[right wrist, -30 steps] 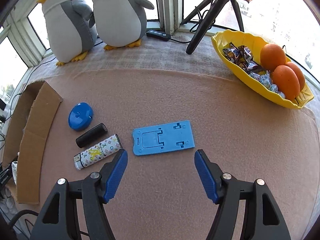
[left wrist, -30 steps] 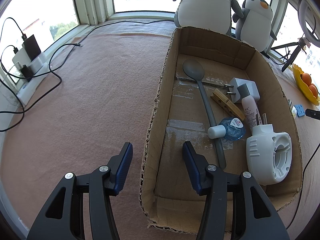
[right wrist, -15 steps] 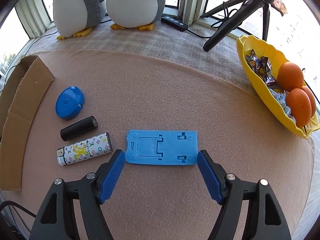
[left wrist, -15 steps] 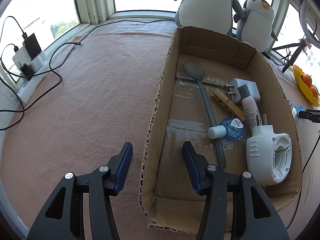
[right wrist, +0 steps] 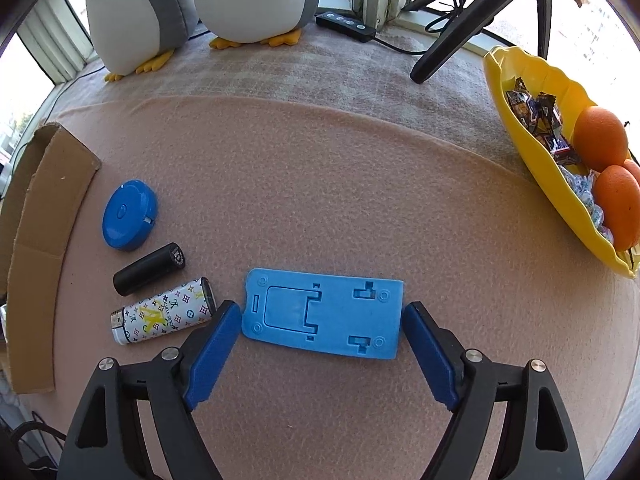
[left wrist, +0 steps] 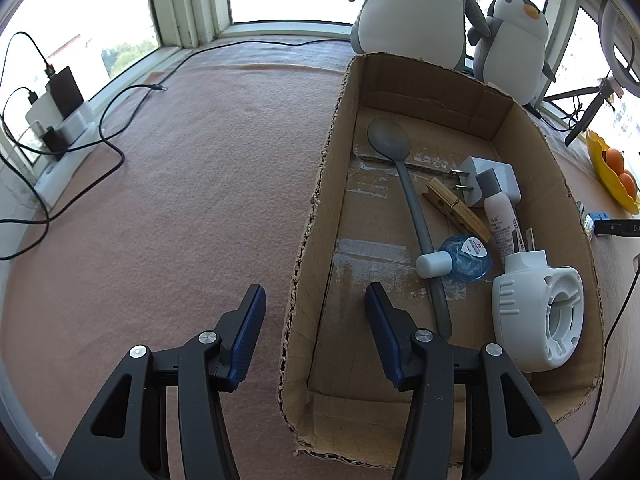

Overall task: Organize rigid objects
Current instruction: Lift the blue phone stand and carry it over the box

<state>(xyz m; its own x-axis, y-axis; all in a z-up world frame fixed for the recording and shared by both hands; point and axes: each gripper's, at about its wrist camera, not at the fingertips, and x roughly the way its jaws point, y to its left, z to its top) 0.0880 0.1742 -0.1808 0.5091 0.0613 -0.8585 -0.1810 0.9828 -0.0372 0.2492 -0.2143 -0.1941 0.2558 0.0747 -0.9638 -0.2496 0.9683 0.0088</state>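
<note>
In the right wrist view a flat blue phone stand lies on the pink cloth. My right gripper is open with one fingertip at each short end of the stand. Left of it lie a patterned lighter, a black cylinder and a round blue tape measure. In the left wrist view my left gripper is open and empty, astride the left wall of the cardboard box. The box holds a grey spoon, clothespin, white plug, tube, blue bottle and a white device.
Two plush penguins stand at the back. A yellow bowl with oranges and sweets sits at the right, a black tripod behind it. The box's corner shows at the left. Cables and chargers lie far left of the box.
My right gripper has moved forward and down, so the blue stand now lies between its open fingers. The left gripper and the box have not moved.
</note>
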